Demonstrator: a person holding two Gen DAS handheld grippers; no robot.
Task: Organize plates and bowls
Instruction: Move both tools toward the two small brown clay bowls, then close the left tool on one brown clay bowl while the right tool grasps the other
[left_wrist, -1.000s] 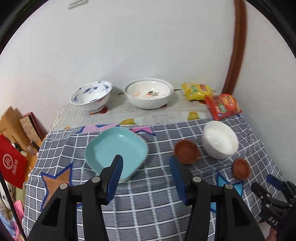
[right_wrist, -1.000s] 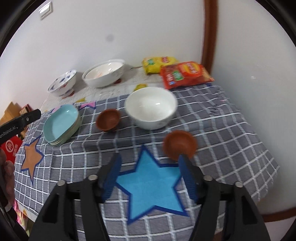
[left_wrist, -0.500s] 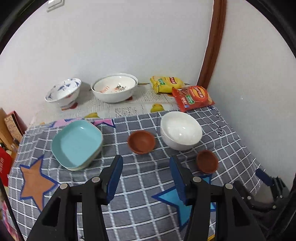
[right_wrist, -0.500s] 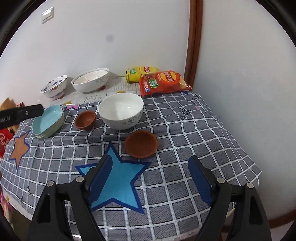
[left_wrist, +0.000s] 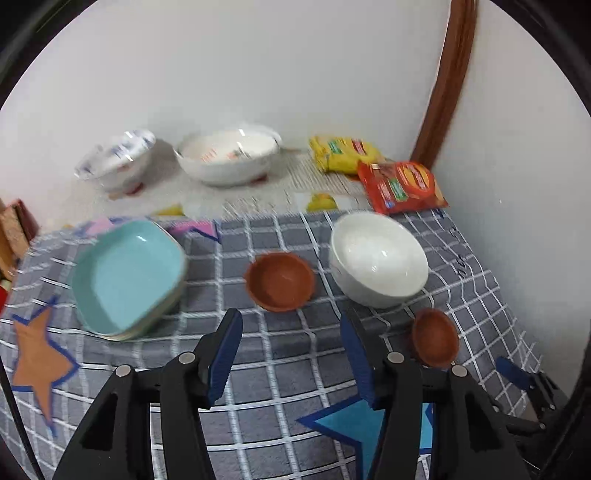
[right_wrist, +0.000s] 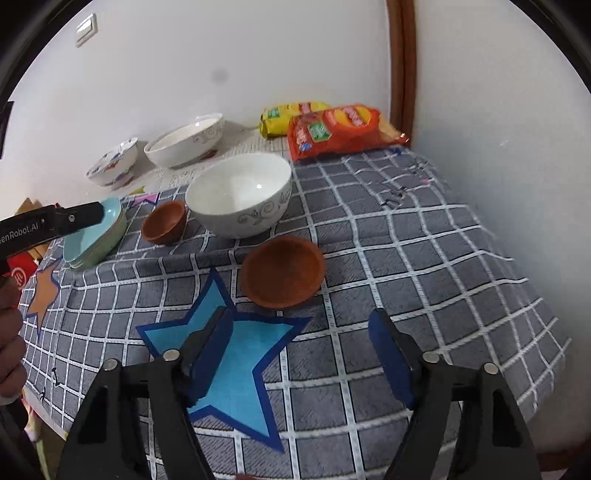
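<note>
Left gripper (left_wrist: 291, 336) gapes empty just short of small brown bowl (left_wrist: 280, 281)

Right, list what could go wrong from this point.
1. The brown bowl ahead of the right gripper looks wider than the closing, empty jaws; a pad could knock it away.
2. The other brown bowl sits close to the white bowl, so the left gripper may bump it.

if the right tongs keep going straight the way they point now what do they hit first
Most likely the near brown bowl, which sits just ahead of the empty right tongs as they narrow; depth is unclear, so they could meet the checked cloth first.
</note>
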